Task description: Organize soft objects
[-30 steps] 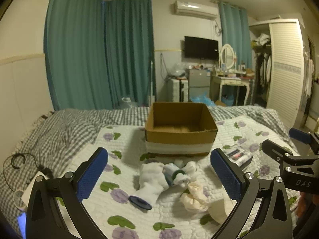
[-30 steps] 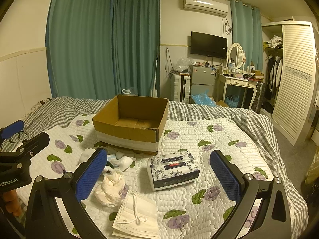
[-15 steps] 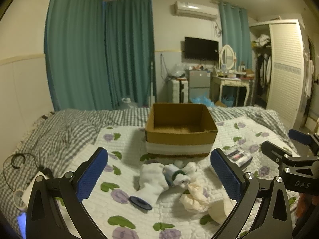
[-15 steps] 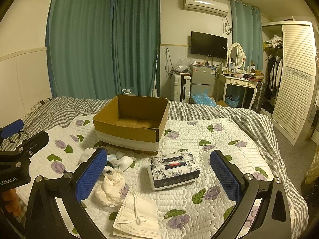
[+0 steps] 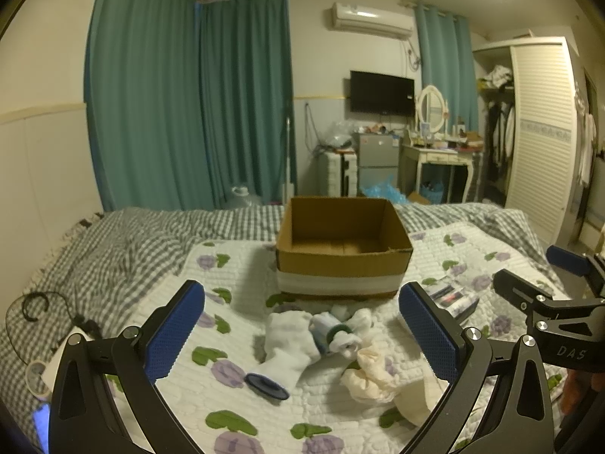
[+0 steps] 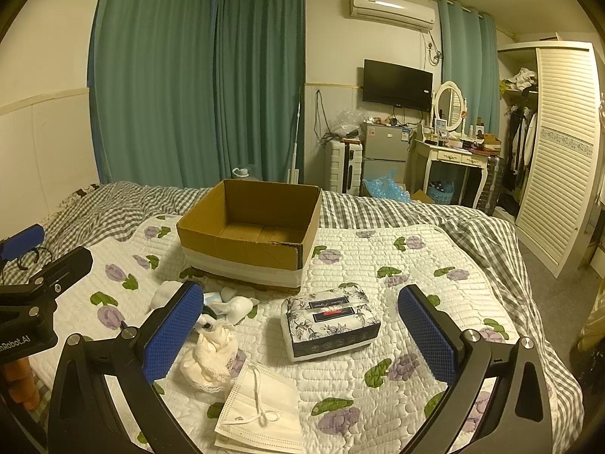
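Observation:
An open, empty cardboard box (image 5: 342,249) (image 6: 249,234) stands on the quilted bed. In front of it lie white socks (image 5: 287,344), a cream lacy cloth (image 5: 370,374) (image 6: 210,355), a floral tissue pack (image 6: 329,319) (image 5: 450,299) and a white face mask (image 6: 261,412). My left gripper (image 5: 302,331) is open and empty, held above the socks. My right gripper (image 6: 300,327) is open and empty, above the tissue pack and mask.
A dark blue round lid (image 5: 266,386) lies by the socks. A small white and green bottle (image 5: 332,335) lies among them. A black cable (image 5: 36,304) and charger lie at the bed's left. A wardrobe (image 6: 559,151) and dresser (image 6: 450,159) stand beyond the bed.

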